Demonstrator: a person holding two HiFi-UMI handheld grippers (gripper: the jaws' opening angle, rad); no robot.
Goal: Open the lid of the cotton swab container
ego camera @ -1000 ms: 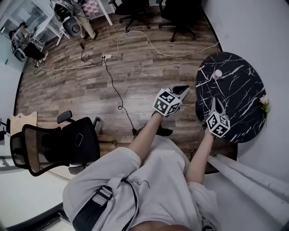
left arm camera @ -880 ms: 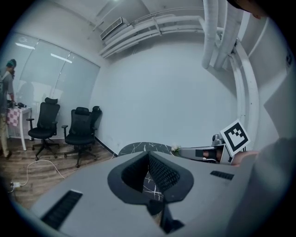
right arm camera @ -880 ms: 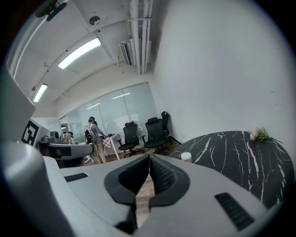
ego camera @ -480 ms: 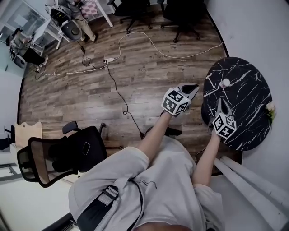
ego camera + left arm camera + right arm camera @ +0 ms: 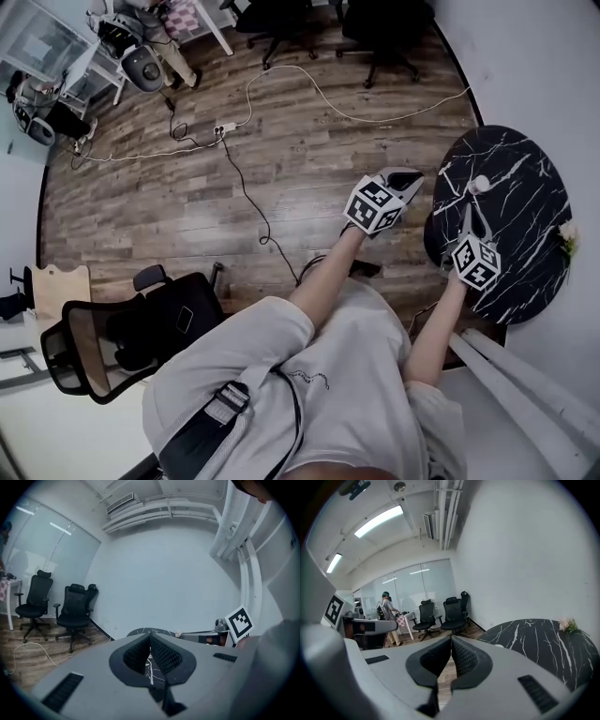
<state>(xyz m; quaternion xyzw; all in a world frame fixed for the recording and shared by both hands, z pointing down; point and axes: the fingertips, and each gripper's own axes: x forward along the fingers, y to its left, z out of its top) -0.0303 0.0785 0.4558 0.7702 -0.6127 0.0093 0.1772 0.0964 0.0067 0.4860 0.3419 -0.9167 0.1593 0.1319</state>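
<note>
The cotton swab container [image 5: 479, 185] is a small pale round tub, standing on the far part of the black marble table [image 5: 525, 234] in the head view. My right gripper [image 5: 466, 210] is over the table's near half, pointing at the tub and a short way from it, jaws shut and empty. My left gripper [image 5: 412, 175] hangs over the wooden floor just left of the table's edge, also shut with nothing in it. The left gripper view shows the shut jaws [image 5: 150, 637] with the table's edge [image 5: 143, 631] beyond. In the right gripper view the pads [image 5: 451, 639] meet beside the table [image 5: 543, 637].
A small bunch of flowers [image 5: 568, 239] lies at the table's right edge against the wall. White pipes [image 5: 525, 375] run along the floor near my right side. A black office chair [image 5: 131, 328] stands behind to the left, and a cable [image 5: 253, 202] trails over the floor.
Both grippers have moved forward towards the table, the right one further over its top and nearer the tub. Both stayed shut.
</note>
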